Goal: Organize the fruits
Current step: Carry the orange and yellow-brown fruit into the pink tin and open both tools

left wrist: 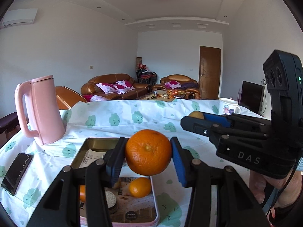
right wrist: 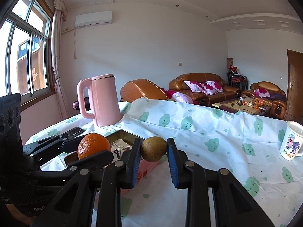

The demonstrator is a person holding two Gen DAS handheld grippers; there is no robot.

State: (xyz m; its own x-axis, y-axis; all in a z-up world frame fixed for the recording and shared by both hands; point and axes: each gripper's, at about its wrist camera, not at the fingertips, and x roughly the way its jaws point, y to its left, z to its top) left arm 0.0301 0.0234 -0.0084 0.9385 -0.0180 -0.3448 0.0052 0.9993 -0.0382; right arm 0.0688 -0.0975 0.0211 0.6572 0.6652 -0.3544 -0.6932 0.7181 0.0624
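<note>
My left gripper (left wrist: 148, 152) is shut on a large orange (left wrist: 148, 152) and holds it above an open metal tin (left wrist: 89, 143). The tin holds a smaller orange (left wrist: 139, 187), another orange piece (left wrist: 82, 193) and some packets. My right gripper (right wrist: 153, 149) is shut on a small brownish-yellow fruit (right wrist: 153, 149) and holds it above the tablecloth, just right of the tin (right wrist: 121, 133). The right gripper also shows in the left wrist view (left wrist: 197, 122), and the left one with its orange (right wrist: 94, 146) shows in the right wrist view.
A pink kettle (left wrist: 42, 109) stands on the table's far left, with a black phone (left wrist: 17, 172) in front of it. A white cartoon mug (right wrist: 290, 141) stands at the right. The cloud-print tablecloth (right wrist: 217, 151) covers the table. Sofas lie beyond.
</note>
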